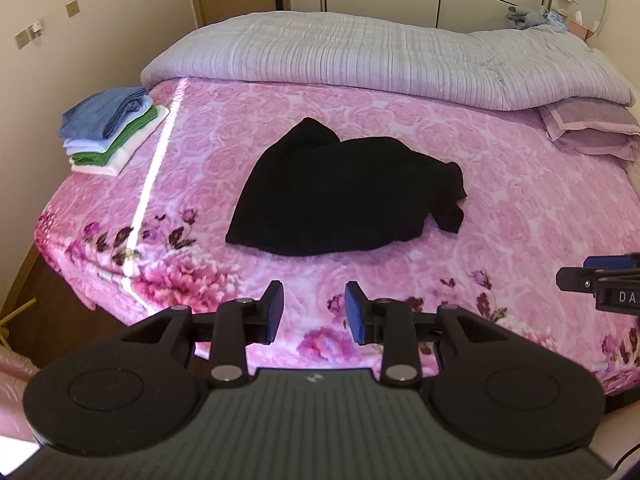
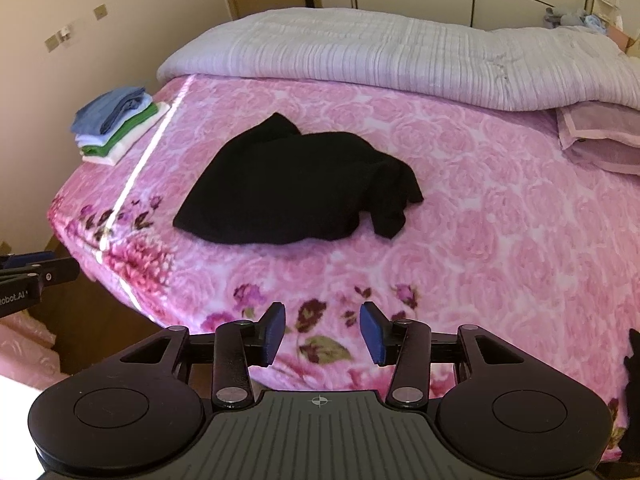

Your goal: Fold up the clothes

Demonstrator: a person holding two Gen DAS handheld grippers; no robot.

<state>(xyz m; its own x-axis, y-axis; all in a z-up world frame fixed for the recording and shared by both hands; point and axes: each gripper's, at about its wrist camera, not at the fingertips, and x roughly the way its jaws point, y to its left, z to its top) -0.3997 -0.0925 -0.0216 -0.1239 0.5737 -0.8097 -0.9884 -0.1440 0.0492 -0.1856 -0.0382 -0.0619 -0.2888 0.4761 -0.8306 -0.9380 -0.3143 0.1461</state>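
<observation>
A black garment point(image 1: 344, 196) point(image 2: 296, 188) lies crumpled in a loose heap in the middle of the pink flowered bed cover point(image 1: 500, 184) point(image 2: 500, 200). My left gripper point(image 1: 315, 312) hovers open over the near edge of the bed, well short of the garment, nothing between its blue pads. My right gripper point(image 2: 323, 330) is also open and empty above the near edge, to the right of the left one. The right gripper's tip point(image 1: 600, 282) shows at the right edge of the left wrist view; the left gripper's tip point(image 2: 36, 272) shows at the left edge of the right wrist view.
A stack of folded clothes point(image 1: 110, 130) point(image 2: 118, 126), blue, white and green, sits on the bed's far left corner. A folded grey quilt point(image 1: 380, 60) point(image 2: 400, 52) runs along the far side. A pink pillow point(image 1: 592, 130) point(image 2: 600, 140) lies at the right. Walls and wardrobes stand behind.
</observation>
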